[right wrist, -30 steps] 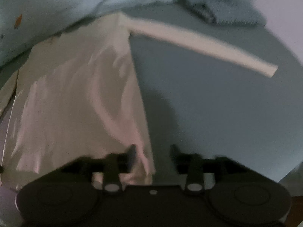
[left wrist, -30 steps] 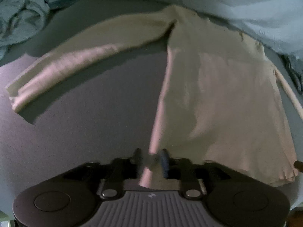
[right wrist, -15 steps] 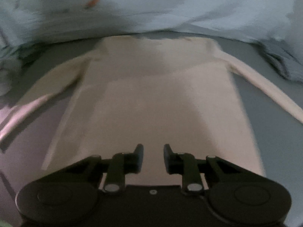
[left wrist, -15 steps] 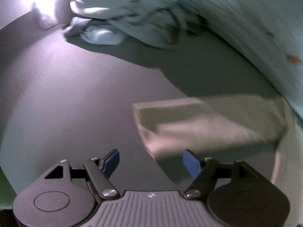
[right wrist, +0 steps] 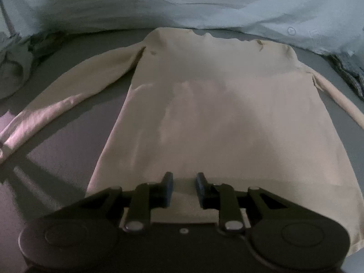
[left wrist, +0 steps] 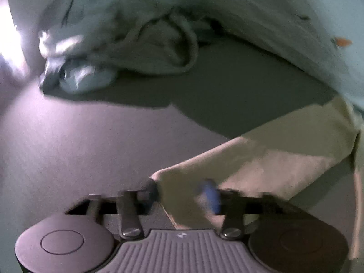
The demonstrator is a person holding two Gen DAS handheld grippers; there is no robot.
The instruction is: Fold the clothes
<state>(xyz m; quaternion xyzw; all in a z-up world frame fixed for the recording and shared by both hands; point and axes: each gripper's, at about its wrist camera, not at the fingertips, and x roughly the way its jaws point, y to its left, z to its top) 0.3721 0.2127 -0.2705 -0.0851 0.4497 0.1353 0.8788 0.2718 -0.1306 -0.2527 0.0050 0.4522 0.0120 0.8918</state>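
I judge the fold barely begun: the cream long-sleeved shirt (right wrist: 218, 118) lies flat on the grey bed surface (right wrist: 56, 154), body spread and both sleeves out to the sides, nothing turned over yet. All the folding is left.

Taking the shirt as my landmark: my left gripper (left wrist: 182, 193) sits at the cuff end of the left sleeve (left wrist: 261, 159), its fingers apart with the cuff lying between them. That view is blurred, so I can't say they have closed on the cloth. My right gripper (right wrist: 183, 187) hovers over the middle of the hem, its fingers parted and holding nothing.

Beyond the shirt's collar lies the pale blue quilt (right wrist: 204, 4); off the left sleeve sits a heap of rumpled laundry (left wrist: 141, 50).
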